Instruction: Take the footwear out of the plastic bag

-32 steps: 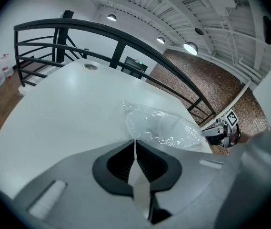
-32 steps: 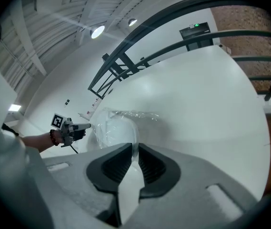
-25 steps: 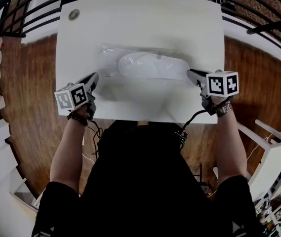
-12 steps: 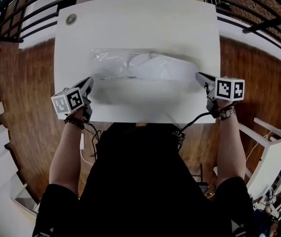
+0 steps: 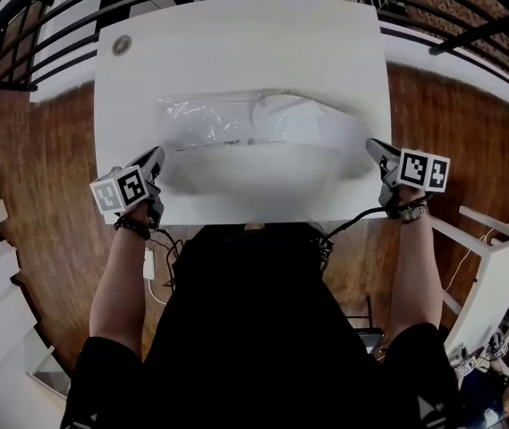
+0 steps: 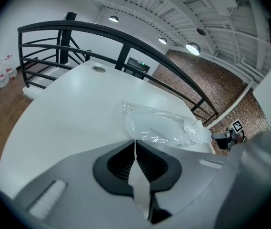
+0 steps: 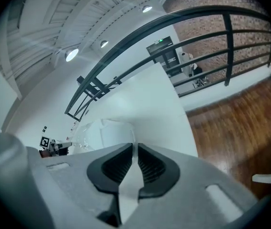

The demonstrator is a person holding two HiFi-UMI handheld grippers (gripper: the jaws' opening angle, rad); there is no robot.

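A clear plastic bag (image 5: pixel 202 121) lies across the white table (image 5: pixel 236 43), crinkled and flat at its left end. White footwear (image 5: pixel 306 125) fills its right end. My left gripper (image 5: pixel 158 153) sits at the bag's left corner, its jaws shut, and in the left gripper view the bag's (image 6: pixel 159 128) edge runs into the left gripper (image 6: pixel 135 141). My right gripper (image 5: pixel 370 145) is at the table's right edge, shut on the end of the white footwear (image 7: pixel 118 132), which runs into the right gripper (image 7: pixel 135 145).
A round grommet (image 5: pixel 122 45) sits in the table's far left corner. A black railing (image 5: pixel 469 38) curves behind the table. Wooden floor (image 5: pixel 57 150) lies on both sides, and a white shelf unit (image 5: pixel 496 271) stands to the right.
My right gripper has moved right to the table's right edge. The footwear has slid right with it and the bag has stretched longer. The left gripper has kept its place at the bag's left corner.
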